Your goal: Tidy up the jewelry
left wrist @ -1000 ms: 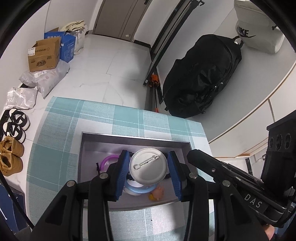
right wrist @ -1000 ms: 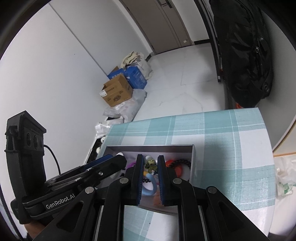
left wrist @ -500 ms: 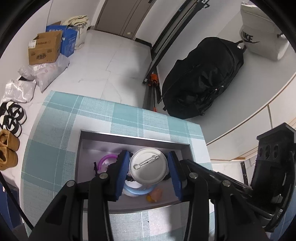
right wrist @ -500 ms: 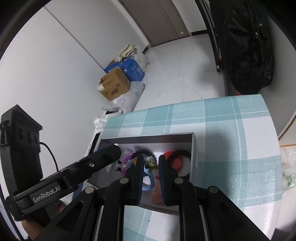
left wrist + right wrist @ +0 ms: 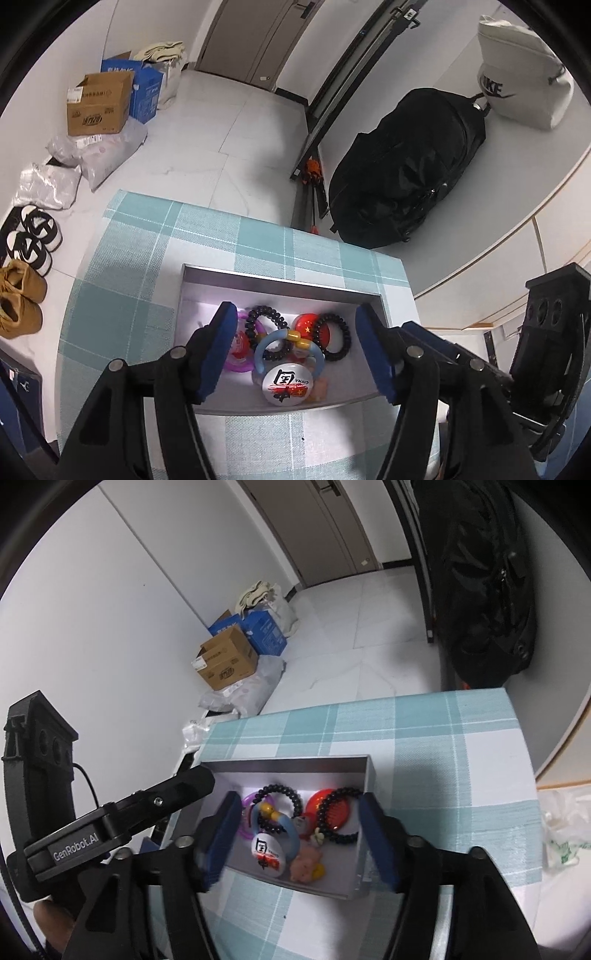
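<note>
Both grippers, left gripper and right gripper, had just opened, fingers spread and empty; the badge lay in the box between and below them.

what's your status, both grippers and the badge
Left gripper and right gripper both open, jaws just opened, nothing held. White badge face up in the grey box on the blue ring. Nothing in the way.
</note>
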{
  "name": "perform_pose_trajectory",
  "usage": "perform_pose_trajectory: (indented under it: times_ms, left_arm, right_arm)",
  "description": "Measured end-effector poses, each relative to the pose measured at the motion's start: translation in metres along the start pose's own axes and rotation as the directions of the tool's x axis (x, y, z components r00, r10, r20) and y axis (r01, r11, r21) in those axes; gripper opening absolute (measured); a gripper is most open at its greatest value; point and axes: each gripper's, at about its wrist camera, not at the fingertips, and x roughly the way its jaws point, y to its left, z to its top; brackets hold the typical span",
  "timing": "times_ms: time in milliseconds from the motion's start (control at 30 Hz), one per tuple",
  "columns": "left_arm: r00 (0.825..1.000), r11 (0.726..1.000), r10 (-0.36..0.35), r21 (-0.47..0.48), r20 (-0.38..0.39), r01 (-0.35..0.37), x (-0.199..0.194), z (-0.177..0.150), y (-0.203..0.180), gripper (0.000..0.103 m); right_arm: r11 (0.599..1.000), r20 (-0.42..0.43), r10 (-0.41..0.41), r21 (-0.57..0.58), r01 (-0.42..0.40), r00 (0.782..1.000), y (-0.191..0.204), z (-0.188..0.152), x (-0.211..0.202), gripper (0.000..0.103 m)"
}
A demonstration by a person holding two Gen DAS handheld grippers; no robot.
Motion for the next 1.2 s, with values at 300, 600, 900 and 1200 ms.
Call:
perform_pose_trajectory:
  times_ms: [300, 600, 900, 1200]
  left_arm:
    - [0.990, 0.993, 0.087, 0.071, 0.108, -0.095, -0.022, -0.009, -0.008, 0.072]
    - [0.963, 0.969, 0.169, 0.142, 0.210, -0.201, -0.048, -0.034, -0.023, 0.072]
    - [0.943, 0.967, 0.214, 0.078, 0.256, -0.241, -0.061, -0.053, -0.017, 0.073]
    - [0.931, 0.958, 0.241, 0.088, 0.275, -0.274, -0.061, -0.067, -0.017, 0.073]
  right_arm:
    - [0.996, 0.057, -0.039, -0.075, 0.043, 0.998, 0.005, -0.006, -0.014, 0.075]
    - [0.975, 0.166, -0.017, -0.216, 0.053, 0.986, 0.019, -0.029, -0.034, 0.076]
    - [0.968, 0.220, 0.012, -0.248, 0.044, 0.975, 0.019, -0.048, -0.058, 0.080]
    - [0.975, 0.239, -0.008, -0.213, 0.061, 0.971, 0.007, -0.068, -0.060, 0.085]
